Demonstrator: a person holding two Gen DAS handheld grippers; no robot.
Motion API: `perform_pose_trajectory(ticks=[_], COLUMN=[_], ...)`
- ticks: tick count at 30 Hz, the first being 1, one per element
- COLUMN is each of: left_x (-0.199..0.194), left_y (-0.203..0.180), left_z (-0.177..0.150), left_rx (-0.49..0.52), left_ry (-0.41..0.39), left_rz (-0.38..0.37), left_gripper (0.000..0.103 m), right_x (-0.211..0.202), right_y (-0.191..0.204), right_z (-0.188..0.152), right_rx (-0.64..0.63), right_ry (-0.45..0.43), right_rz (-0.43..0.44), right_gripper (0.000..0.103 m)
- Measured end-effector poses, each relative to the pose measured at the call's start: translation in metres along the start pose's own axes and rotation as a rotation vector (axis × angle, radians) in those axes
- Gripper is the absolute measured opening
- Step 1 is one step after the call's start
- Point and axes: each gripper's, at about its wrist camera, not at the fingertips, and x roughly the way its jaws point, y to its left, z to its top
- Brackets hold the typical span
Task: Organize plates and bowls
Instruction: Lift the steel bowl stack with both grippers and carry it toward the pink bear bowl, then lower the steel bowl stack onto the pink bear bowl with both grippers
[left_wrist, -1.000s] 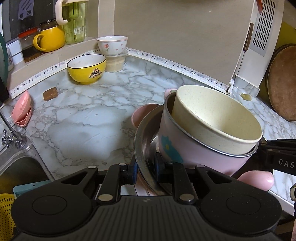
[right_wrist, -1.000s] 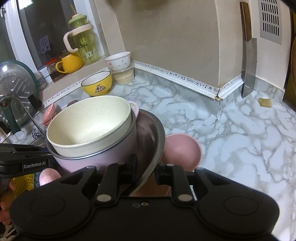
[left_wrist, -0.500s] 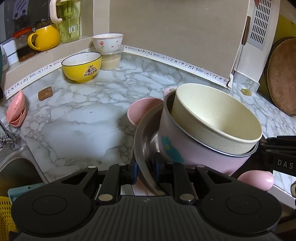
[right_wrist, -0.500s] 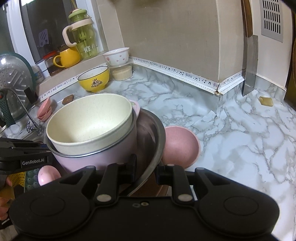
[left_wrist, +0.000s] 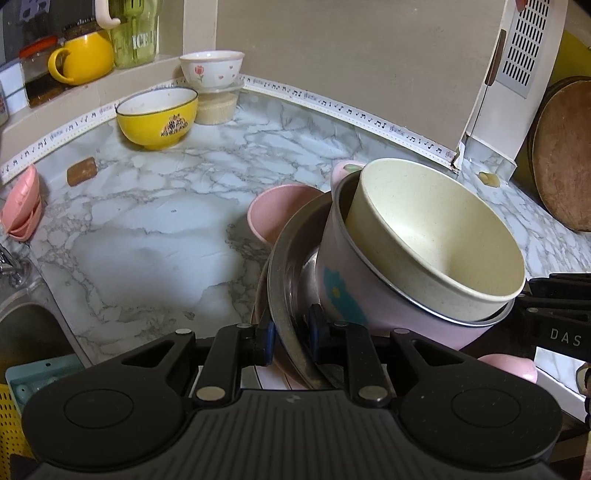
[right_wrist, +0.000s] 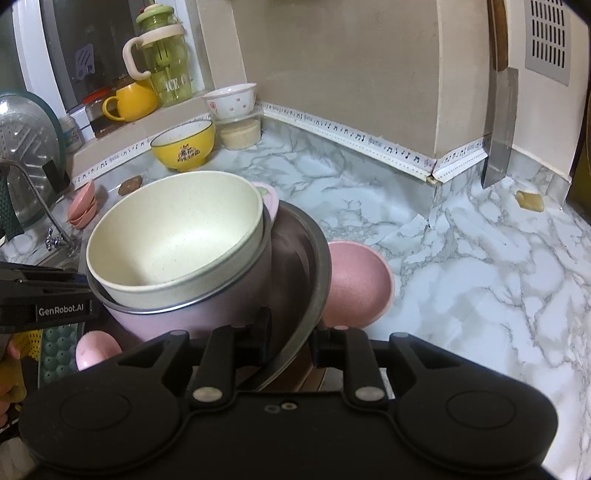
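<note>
I hold the stack from two sides. The left hand-held gripper (left_wrist: 290, 341) is closed nearly all the way, its pads pinching the rim of the steel plate (left_wrist: 284, 280) at 6 o'clock in the left wrist view. The right hand-held gripper (right_wrist: 290, 341) is likewise nearly closed on the opposite rim of the same steel plate (right_wrist: 314, 273), at 6 o'clock in the right wrist view. I judge that a grip on opposite edges keeps the load balanced and stops it from swinging.

The steel plate carries a pink pot (left_wrist: 354, 288), and a cream bowl (left_wrist: 436, 236) is nested inside the pot. The whole stack tilts. The nesting keeps the upper pieces seated while the plate is carried. Whether the plate rests on anything beneath it cannot be told.

A pink bowl (right_wrist: 354, 280) stands on the counter (right_wrist: 480, 266) just beside the plate, at 3 o'clock from the stack in the right wrist view. A yellow bowl (left_wrist: 157, 118) stands at 11 o'clock in the left wrist view, near the back wall, with a white flowered bowl (left_wrist: 212, 68) on a clear container (left_wrist: 218, 105) just beside it.

In my judgement the stack is in transit toward the clear counter area, and a level set-down is required.
</note>
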Motion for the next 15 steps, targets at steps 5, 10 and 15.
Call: perform_pose_trajectory(ticks=[5,10,15], left_x=[0.001,-0.004,-0.006], left_y=[0.007,0.009,0.011], left_z=[0.000,0.003,0.007], left_rx=[-0.018,-0.016,-0.021], left_ry=[0.027,0.012,0.011], left_rz=[-0.051,-0.034,-0.031], left_gripper=[0.018,0.018,0.018], right_x=[-0.001,-0.005,-0.009], right_y=[-0.005,-0.013,-0.020], right_z=[0.002,0.009,0.015], right_rx=[0.021,0.023,0.012], right_ry=[0.041,0.075,0.078], right_rz=[0.044,0.092,0.061], right_gripper=[0.022,0.022,0.027])
